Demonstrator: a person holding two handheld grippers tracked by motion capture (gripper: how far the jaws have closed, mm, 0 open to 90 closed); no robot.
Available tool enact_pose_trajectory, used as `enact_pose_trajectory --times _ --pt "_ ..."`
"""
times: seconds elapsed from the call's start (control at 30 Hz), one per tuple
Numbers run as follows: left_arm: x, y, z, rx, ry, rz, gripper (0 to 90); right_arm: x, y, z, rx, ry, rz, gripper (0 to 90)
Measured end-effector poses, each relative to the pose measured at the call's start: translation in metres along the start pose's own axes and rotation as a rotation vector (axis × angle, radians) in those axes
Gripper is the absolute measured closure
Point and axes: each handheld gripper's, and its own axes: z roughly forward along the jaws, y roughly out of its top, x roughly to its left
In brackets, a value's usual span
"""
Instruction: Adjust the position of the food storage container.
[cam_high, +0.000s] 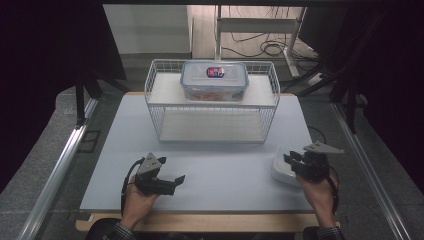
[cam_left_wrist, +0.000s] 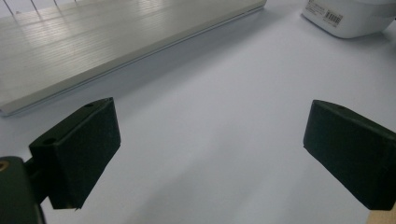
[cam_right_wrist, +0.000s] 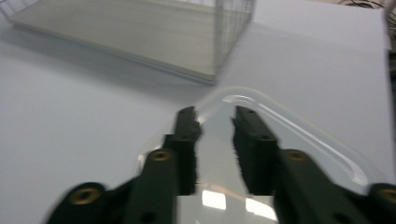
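A white plastic container (cam_high: 281, 169) lies on the pale table at the near right; its glossy rimmed top (cam_right_wrist: 299, 140) sits under my right gripper. My right gripper (cam_high: 296, 160) (cam_right_wrist: 215, 122) hovers over that container's corner with its jaws close together and a narrow gap between them; the blur hides whether they pinch the rim. My left gripper (cam_high: 171, 171) (cam_left_wrist: 210, 154) rests low at the near left with its jaws wide apart and only bare table between them. The white container (cam_left_wrist: 350, 16) also appears far off in the left gripper view.
A white wire rack (cam_high: 155, 107) with a wooden floor board (cam_right_wrist: 130, 37) stands mid-table. On its top shelf sits a clear lidded box (cam_high: 214, 80) with blue clips. Metal rails run along both sides of the table (cam_high: 225, 175); cables and a stand lie behind.
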Motion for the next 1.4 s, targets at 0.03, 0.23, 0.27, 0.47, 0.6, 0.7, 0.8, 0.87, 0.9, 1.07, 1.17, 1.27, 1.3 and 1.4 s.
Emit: enact_pose_trajectory --times 0.03,0.23,0.27,0.47,0.6,0.7,0.8,0.87,0.9,1.07,1.17,1.27,1.3,1.4 --pt "0.0 0.0 0.0 0.002 -0.002 -0.001 3.5 -0.006 -0.001 -0.004 0.002 -0.012 0.003 85.9" --pt "0.001 -0.001 0.001 0.011 -0.005 -0.006 3.5 -0.038 -0.01 -0.02 0.01 -0.144 0.047 89.4" --pt "0.001 -0.001 0.002 0.011 -0.006 -0.008 3.6 -0.043 -0.012 -0.022 0.008 -0.153 0.061 89.4" --pt "0.003 -0.002 0.004 0.021 -0.018 -0.024 3.5 -0.06 -0.023 -0.019 0.046 -0.203 0.1 89.2" --pt "0.005 -0.003 0.004 0.029 -0.022 -0.03 3.6 -0.059 -0.026 -0.01 0.083 -0.203 0.09 89.3" --pt "0.005 -0.003 0.006 0.034 -0.029 -0.037 3.6 -0.057 -0.026 -0.008 0.083 -0.186 0.092 89.3" --pt "0.004 -0.003 0.007 0.039 -0.033 -0.037 3.6 -0.051 -0.024 -0.003 0.091 -0.156 0.083 89.3" --pt "0.004 -0.003 0.008 0.042 -0.033 -0.035 3.6 -0.045 -0.023 0.002 0.095 -0.136 0.072 89.3" --pt "0.004 -0.003 0.008 0.044 -0.035 -0.035 3.6 -0.043 -0.022 0.004 0.095 -0.125 0.064 89.2" --pt "0.003 -0.004 0.01 0.056 -0.035 -0.031 3.7 -0.027 -0.017 0.015 0.096 -0.064 0.038 89.1" --pt "0.003 -0.004 0.011 0.061 -0.036 -0.031 3.8 -0.017 -0.014 0.021 0.102 -0.034 0.02 89.2" --pt "0.003 -0.004 0.012 0.065 -0.04 -0.033 4.0 -0.006 -0.011 0.026 0.109 0.002 0.011 89.1" --pt "0.003 -0.004 0.012 0.067 -0.04 -0.033 4.0 -0.002 -0.01 0.027 0.109 0.013 0.008 89.1" --pt "0.003 -0.004 0.013 0.071 -0.042 -0.034 4.0 0.011 -0.008 0.033 0.109 0.057 0.001 89.1"
